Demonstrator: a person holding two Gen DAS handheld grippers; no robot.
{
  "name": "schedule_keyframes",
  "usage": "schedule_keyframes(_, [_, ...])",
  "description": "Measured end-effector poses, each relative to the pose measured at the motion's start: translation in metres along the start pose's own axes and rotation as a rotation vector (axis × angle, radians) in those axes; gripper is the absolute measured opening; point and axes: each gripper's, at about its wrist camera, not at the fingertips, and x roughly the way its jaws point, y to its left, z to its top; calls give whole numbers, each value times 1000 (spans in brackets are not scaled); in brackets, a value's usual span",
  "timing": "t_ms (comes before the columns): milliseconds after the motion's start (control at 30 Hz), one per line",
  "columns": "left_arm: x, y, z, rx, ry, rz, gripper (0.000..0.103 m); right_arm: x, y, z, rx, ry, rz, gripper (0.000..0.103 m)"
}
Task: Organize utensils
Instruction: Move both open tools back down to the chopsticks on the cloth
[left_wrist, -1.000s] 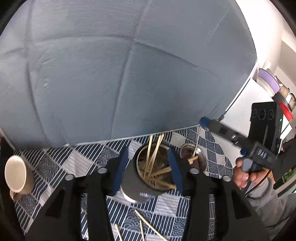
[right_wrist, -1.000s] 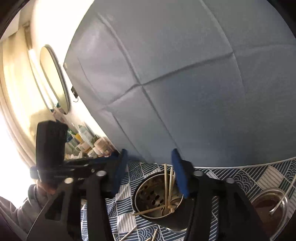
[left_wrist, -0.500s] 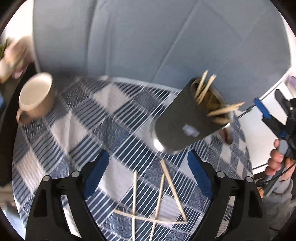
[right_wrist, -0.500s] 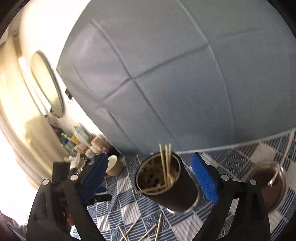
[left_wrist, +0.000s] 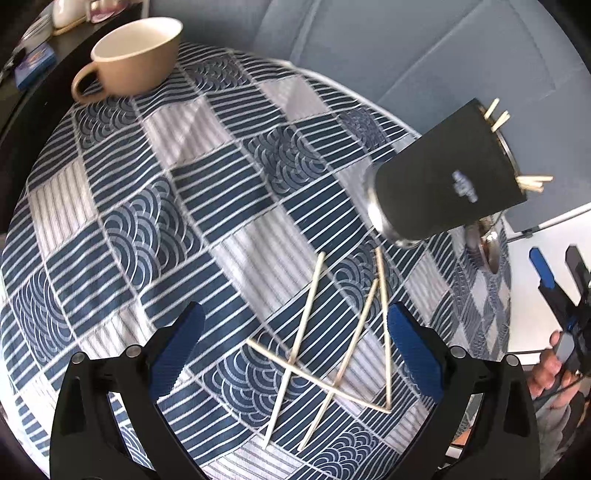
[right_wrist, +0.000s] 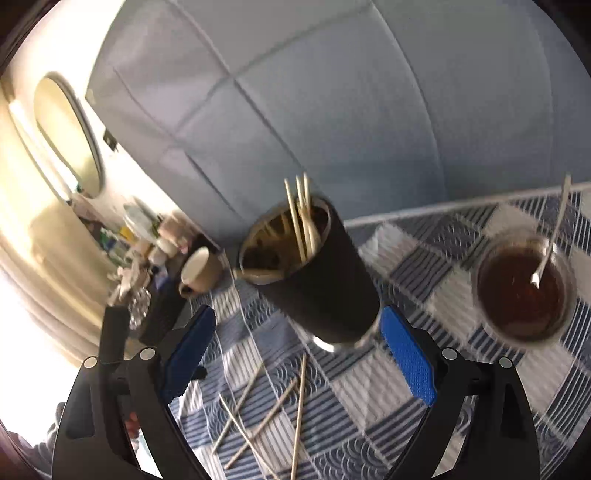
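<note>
Several pale wooden chopsticks (left_wrist: 332, 343) lie crossed on the blue patterned tablecloth (left_wrist: 147, 206), between and just ahead of my left gripper's fingers. My left gripper (left_wrist: 295, 354) is open and empty above them. A black metal utensil holder (left_wrist: 443, 184) with more chopsticks in it stands beyond, at the right. In the right wrist view the holder (right_wrist: 314, 280) stands just ahead of my right gripper (right_wrist: 295, 354), which is open and empty. The loose chopsticks (right_wrist: 266, 413) lie below it.
A beige mug (left_wrist: 136, 55) stands at the table's far left edge. A glass of brown liquid with a spoon (right_wrist: 524, 288) stands right of the holder. A blue-grey quilted backdrop (right_wrist: 332, 92) rises behind the table. Cluttered shelves (right_wrist: 147, 236) lie at the left.
Both grippers have opened wide and drawn back from the holder. The left one has tilted down over the loose chopsticks. The holder stays on the table.
</note>
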Motion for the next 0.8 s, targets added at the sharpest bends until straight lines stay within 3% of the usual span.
schedule_keyframes(333, [19,-7,-35,98,32,195,97,51,8,-58,-58,217,-82,87])
schedule_keyframes(433, [20,-2,-36,49,28,262,97,67,14,-69,-122,279,-149,87])
schedule_keyframes(567, [24,7,-37,-49,46,292,97,82,18,-81,-182,338,-172,86])
schedule_keyframes(700, [24,5,-37,-79,17,404,97,94,23,-89,-230,362,-198,86])
schedule_keyframes(800, [29,2,-41,-107,30,428,97,103,30,-93,-288,368,-226,86])
